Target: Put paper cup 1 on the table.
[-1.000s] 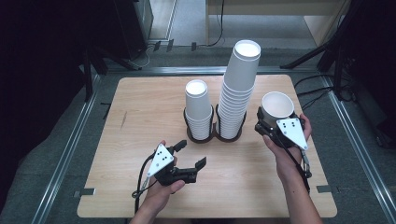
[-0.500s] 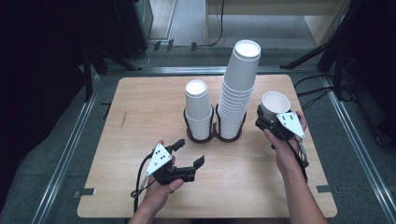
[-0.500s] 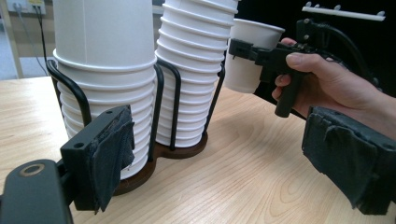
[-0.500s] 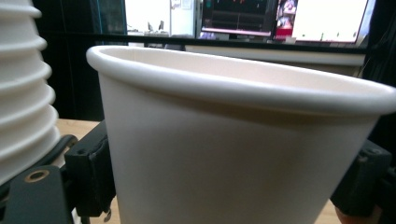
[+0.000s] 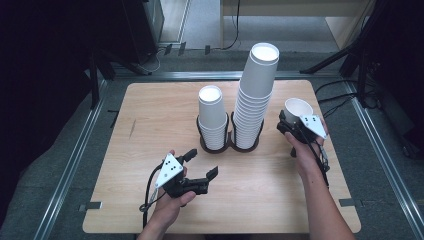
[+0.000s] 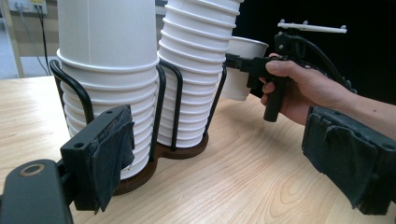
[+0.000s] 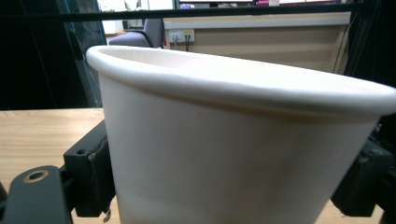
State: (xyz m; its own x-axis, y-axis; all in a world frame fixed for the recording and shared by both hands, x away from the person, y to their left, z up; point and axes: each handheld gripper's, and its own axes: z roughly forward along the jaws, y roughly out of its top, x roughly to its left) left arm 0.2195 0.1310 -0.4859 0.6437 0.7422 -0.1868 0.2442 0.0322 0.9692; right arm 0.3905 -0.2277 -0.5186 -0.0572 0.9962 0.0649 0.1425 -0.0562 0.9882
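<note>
A single white paper cup point(image 5: 298, 108) is upright in my right gripper point(image 5: 289, 126), just right of the tall stack. The jaws are shut on its wall, one black pad point(image 7: 97, 173) on each side of the cup point(image 7: 233, 154). Whether its base touches the table I cannot tell. The tall cup stack point(image 5: 255, 95) and the short cup stack point(image 5: 212, 116) stand side by side in a black wire holder point(image 5: 228, 146) at mid-table. My left gripper point(image 5: 202, 163) lies low near the front, open with nothing between its jaws, pointing at the holder point(image 6: 163, 107). Beyond it are the right gripper point(image 6: 252, 70) and its cup point(image 6: 240, 65).
The wooden table point(image 5: 150, 115) has metal rails point(image 5: 70, 165) along its sides. Grey floor, cables and black stand legs point(image 5: 345, 55) lie beyond the far edge. Bare wood runs left of the holder and between the two hands.
My right hand has shifted away from me and slightly lower, with the cup still in its jaws. The left hand has kept still.
</note>
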